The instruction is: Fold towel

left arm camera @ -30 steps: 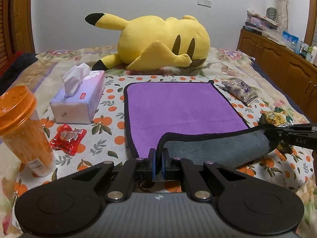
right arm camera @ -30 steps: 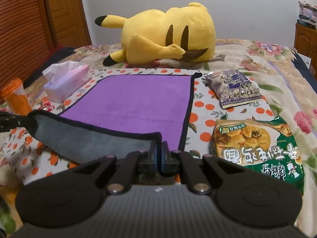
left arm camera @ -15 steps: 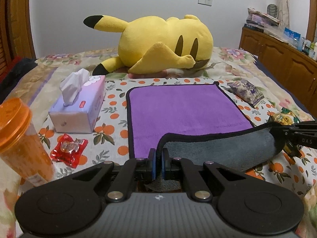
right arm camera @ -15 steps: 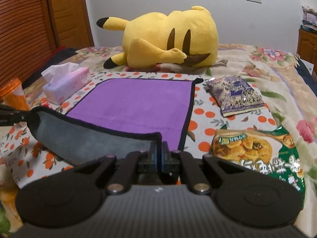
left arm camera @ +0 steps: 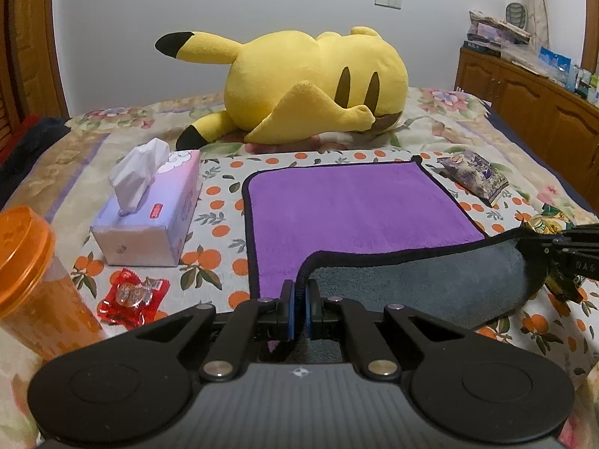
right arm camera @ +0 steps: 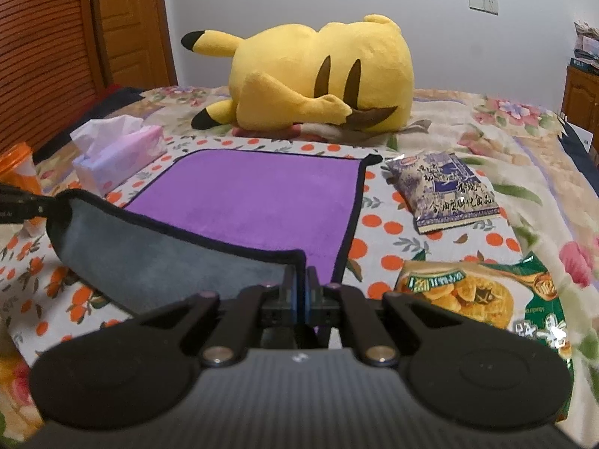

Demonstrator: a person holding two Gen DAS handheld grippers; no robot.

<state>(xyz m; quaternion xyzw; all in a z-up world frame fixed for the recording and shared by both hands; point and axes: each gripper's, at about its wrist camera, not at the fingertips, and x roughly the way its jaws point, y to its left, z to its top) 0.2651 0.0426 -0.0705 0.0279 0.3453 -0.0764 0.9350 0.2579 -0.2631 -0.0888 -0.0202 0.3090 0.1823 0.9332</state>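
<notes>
while both near corners of the towel (left arm camera: 355, 209) hang lifted off the bed, the left gripper (left arm camera: 298, 305) has its fingers pressed together on the near left corner, and the right gripper (right arm camera: 299, 292) is likewise clamped tight on the near right corner; between them the raised near edge sags and shows its grey underside with black piping, and that edge runs left to right across the view. the rest of the towel lies flat, purple side up, on an orange-print cloth (left arm camera: 221, 220), reaching away from the grippers toward the far side of the bed (right arm camera: 524, 142). near the right gripper sits a green snack bag (right arm camera: 479, 292) with chinese writing too blurred to read; farther back a purple snack packet (right arm camera: 445, 191) carries chinese characters, also hard to make out. on the left are an orange-lidded cup (left arm camera: 26, 273), a red candy wrapper (left arm camera: 131, 295) and a tissue box (left arm camera: 157, 209) with a small red label i cannot read. beyond the towel's far edge lies a yellow plush toy (left arm camera: 318, 82)
</notes>
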